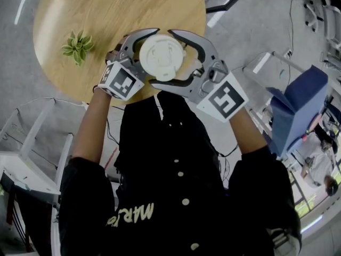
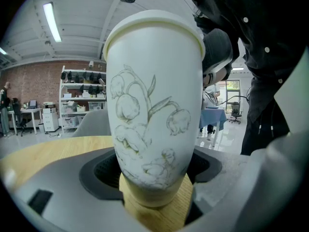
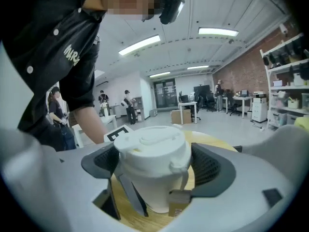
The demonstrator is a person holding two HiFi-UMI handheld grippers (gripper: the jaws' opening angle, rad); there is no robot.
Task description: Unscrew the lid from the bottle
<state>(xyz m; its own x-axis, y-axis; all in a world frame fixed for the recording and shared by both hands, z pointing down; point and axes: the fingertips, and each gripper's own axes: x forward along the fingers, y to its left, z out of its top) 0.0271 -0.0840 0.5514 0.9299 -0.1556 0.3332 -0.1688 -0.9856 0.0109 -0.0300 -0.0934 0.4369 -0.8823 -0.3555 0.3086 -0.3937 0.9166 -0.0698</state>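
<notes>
A small green plant sits on the left of the round wooden desk. Just right of it, the left tongs are clamped low on the body of the white, flower-printed bottle, which is upright toward the desk's near edge. The right tongs come in from the other side, closed wide on the white lid atop the bottle, pads against its sides. Further right is grey floor with loose cables and something draped in blue, and a brick wall with shelves backs the room.
</notes>
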